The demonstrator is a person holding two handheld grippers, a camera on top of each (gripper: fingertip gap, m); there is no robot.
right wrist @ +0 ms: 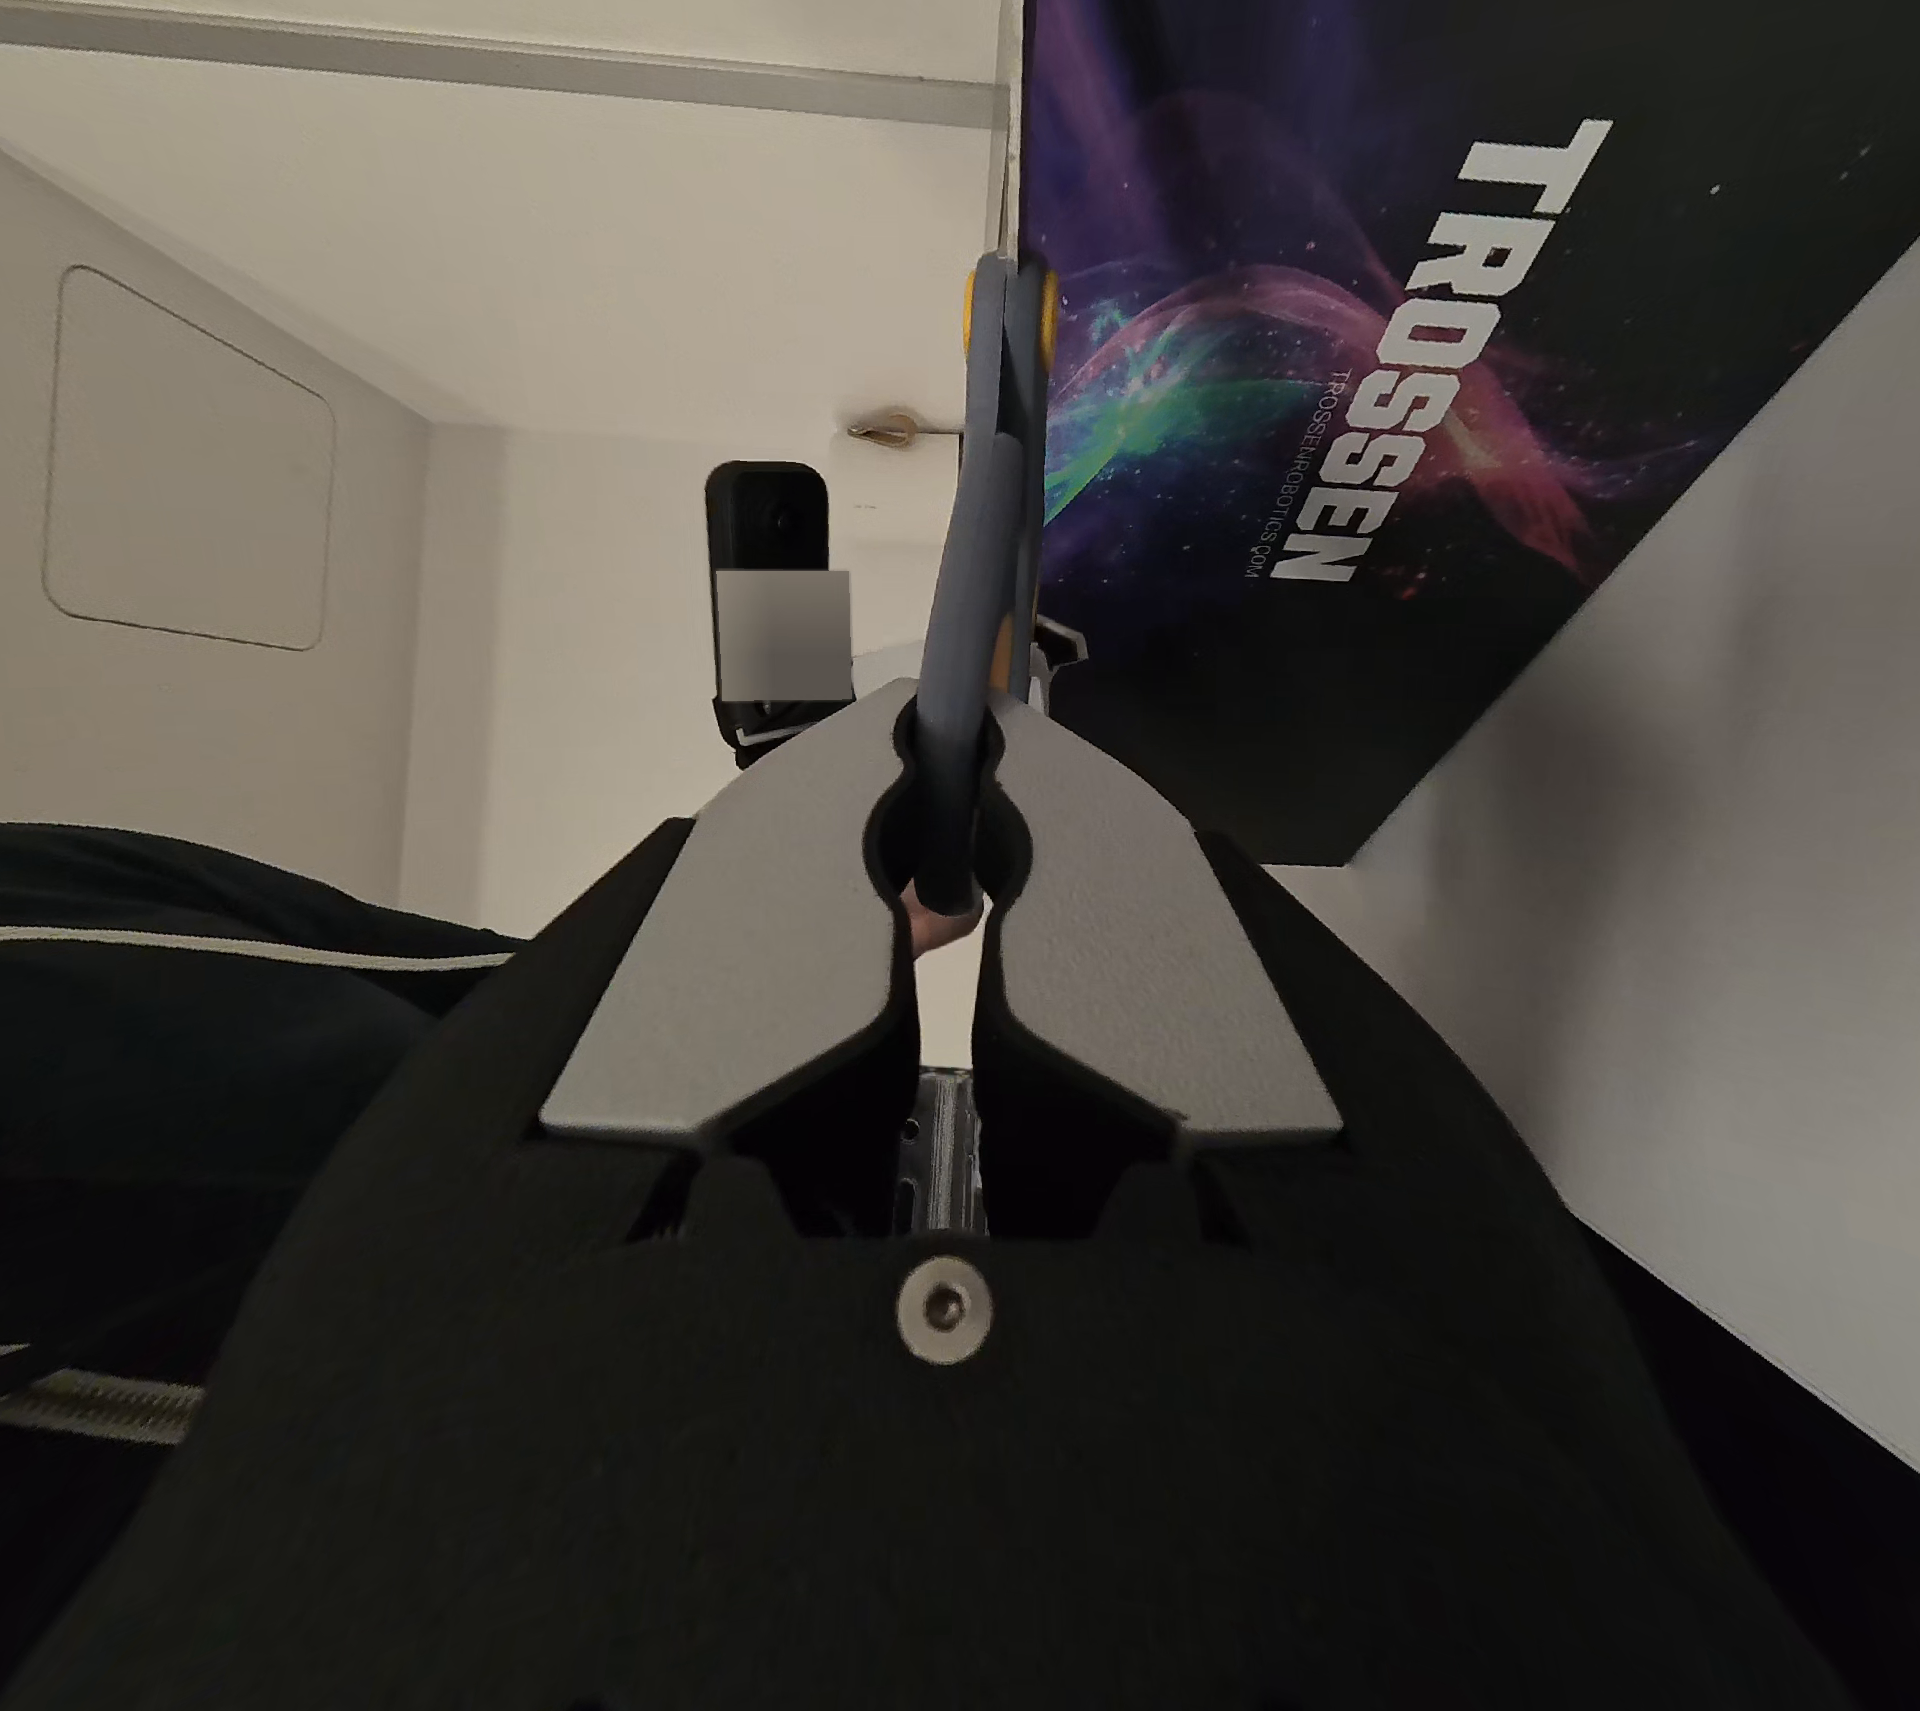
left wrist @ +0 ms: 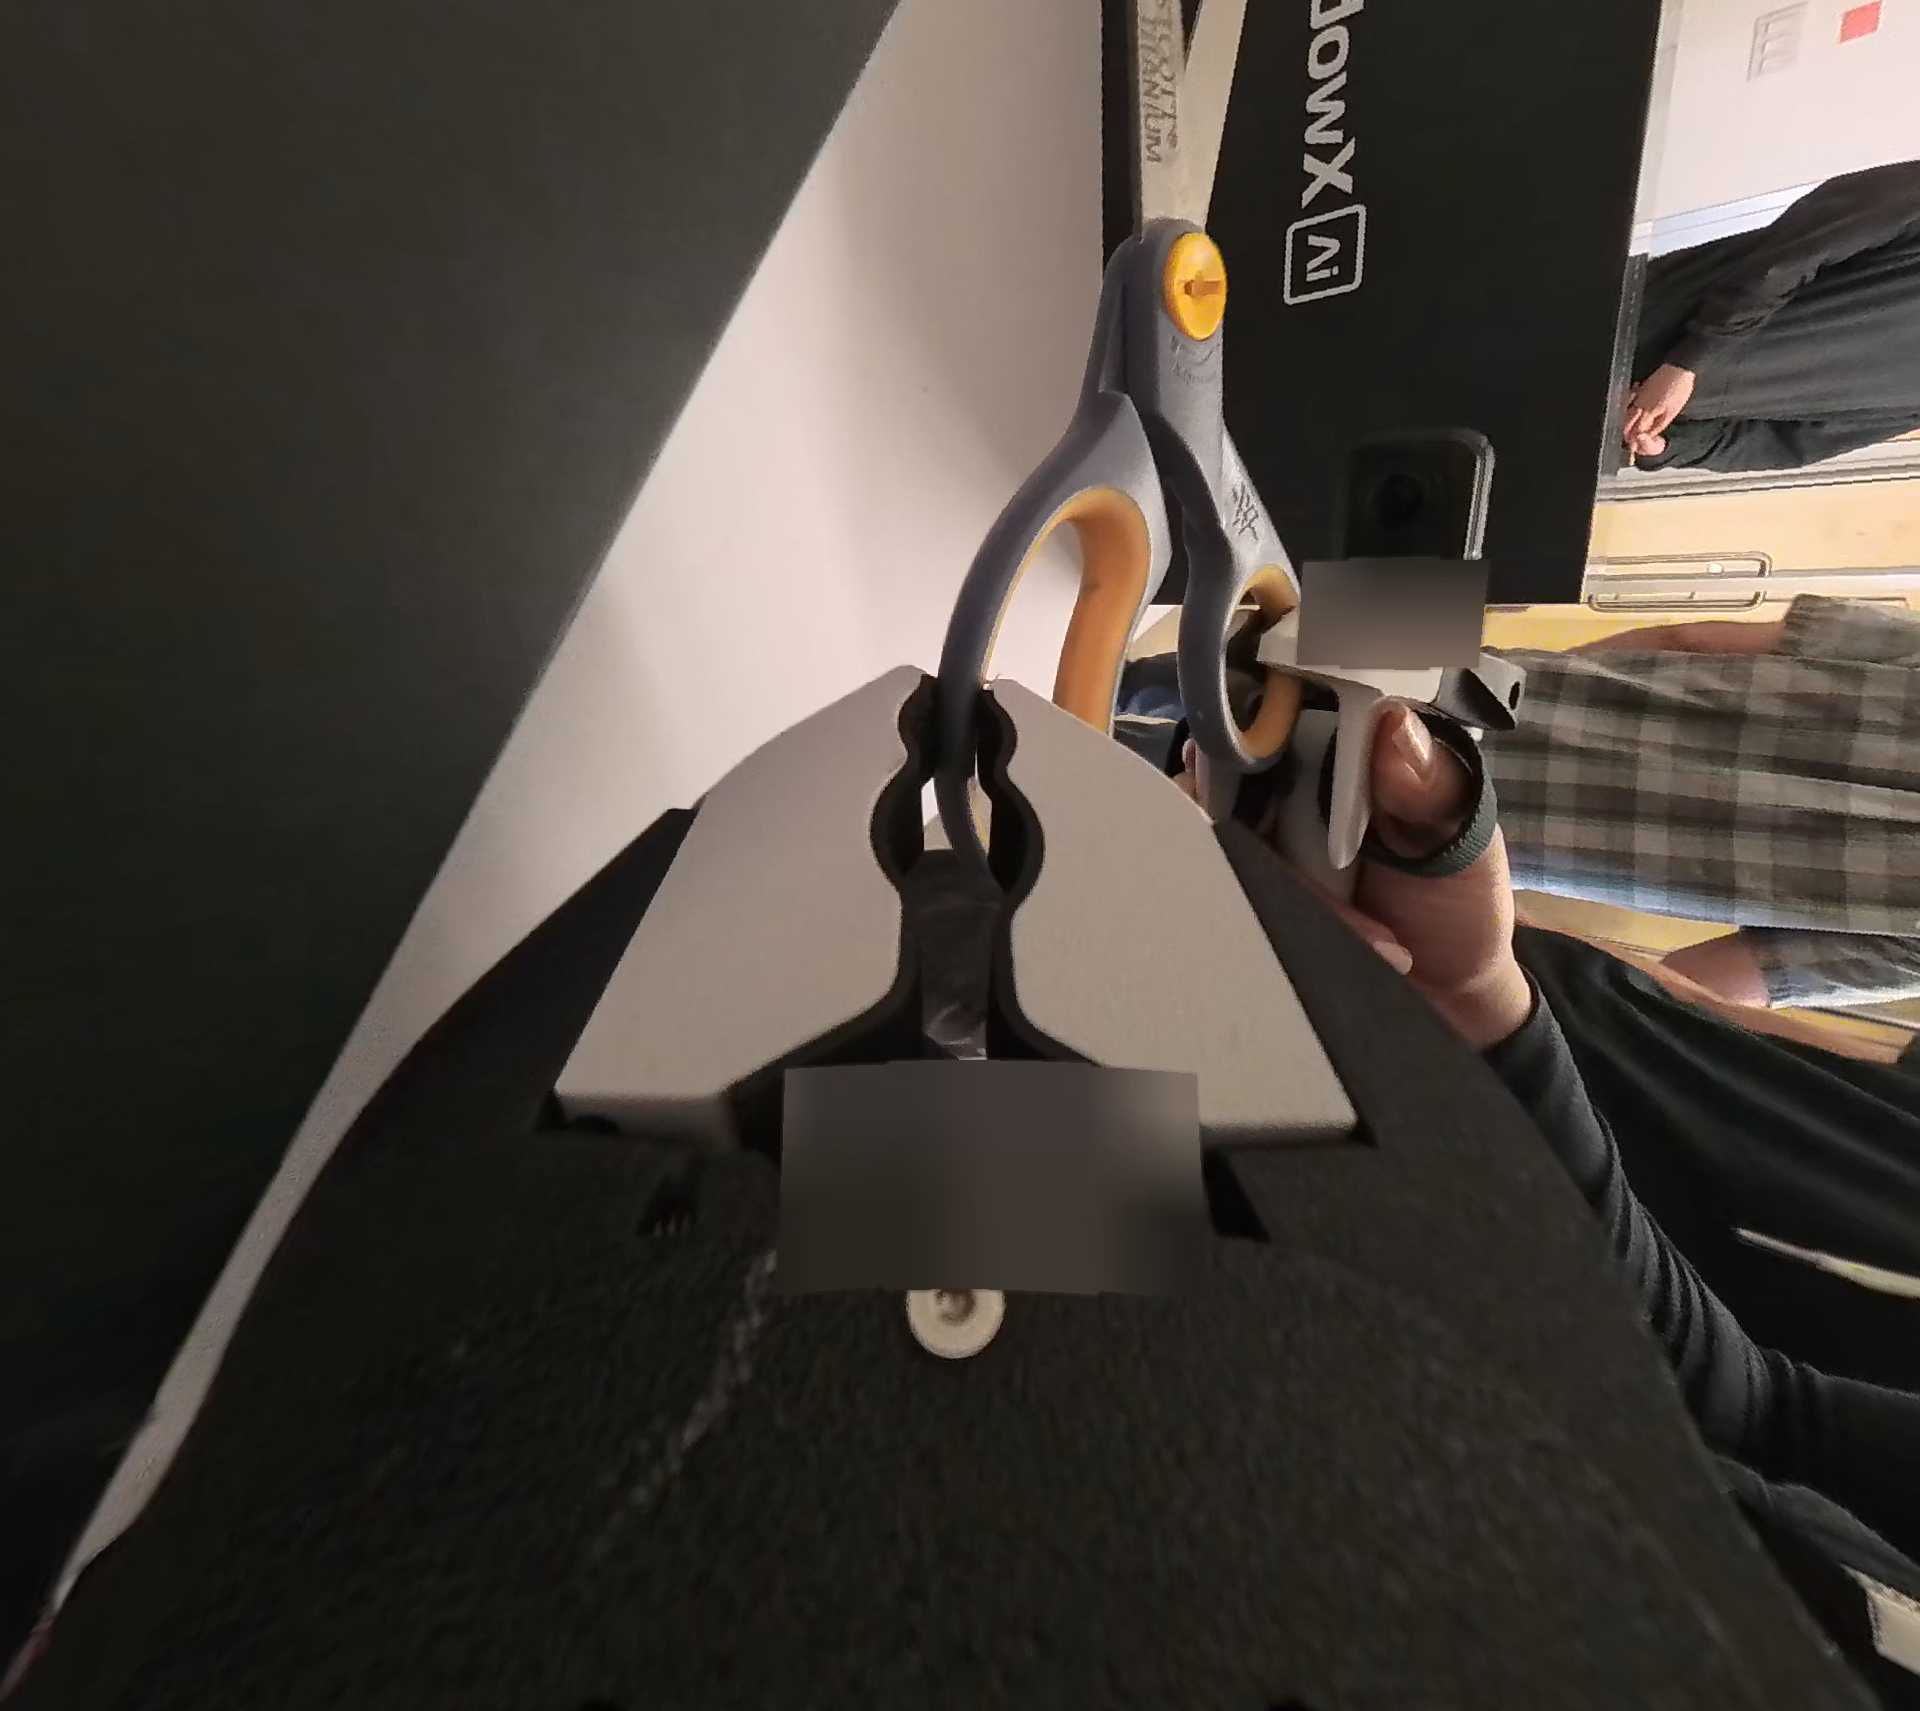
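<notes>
A pair of scissors (left wrist: pixel 1153 435) with grey and orange handles and steel blades, slightly parted, is held between both grippers. My left gripper (left wrist: pixel 956 705) is shut on the larger handle loop. My right gripper (right wrist: pixel 951 731) is shut on the other handle loop, where the scissors (right wrist: pixel 992 518) show edge-on. In the left wrist view the right gripper (left wrist: pixel 1262 664) shows farther off at the smaller loop, with a hand (left wrist: pixel 1423 830) around it. In the right wrist view the left gripper's camera (right wrist: pixel 769 529) shows behind the scissors.
A black panel with white lettering (left wrist: pixel 1455 103) stands behind the blades, beside a white board (left wrist: pixel 831 414). A dark banner with purple swirls (right wrist: pixel 1403 311) fills the right of the right wrist view. People stand at the right (left wrist: pixel 1766 311), one in a plaid shirt (left wrist: pixel 1683 757).
</notes>
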